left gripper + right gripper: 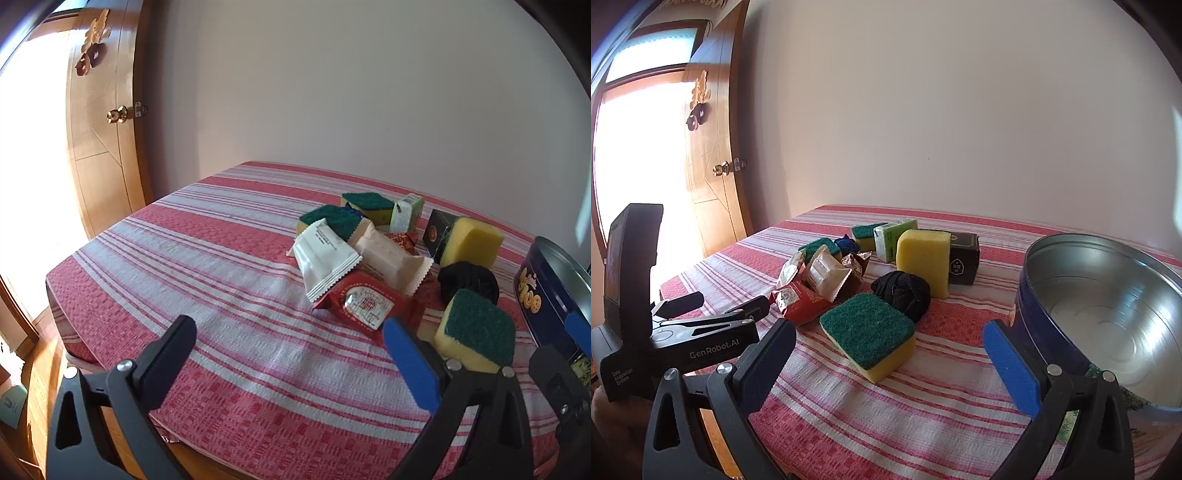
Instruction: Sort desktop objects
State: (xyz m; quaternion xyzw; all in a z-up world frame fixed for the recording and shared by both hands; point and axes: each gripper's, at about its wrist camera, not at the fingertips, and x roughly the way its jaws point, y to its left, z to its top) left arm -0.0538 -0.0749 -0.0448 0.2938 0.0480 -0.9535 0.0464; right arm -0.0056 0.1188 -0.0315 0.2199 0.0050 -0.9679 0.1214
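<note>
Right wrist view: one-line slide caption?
Open right gripper facing a green-topped sponge, snack packets and an empty round tin on striped cloth.

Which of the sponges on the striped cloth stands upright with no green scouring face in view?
The big yellow sponge beside the black box. The other sponges, like the nearest one, lie with green faces up.

Not much readable here tbh. Clearest thing is the black handheld unit (665,343) on the left side of the right wrist view: "GenRobot.AI" in white along its side, plus tiny "Data Acquisition System" lower down. The red snack packet (364,304) has a white seal with Chinese-looking characters, too small for me to read. White wrappers (325,258) carry fine print, illegible. The blue tin (546,295) shows yellow cartoon lettering, can't make it out. A gold character ornament (700,90) hangs on the door.
</note>
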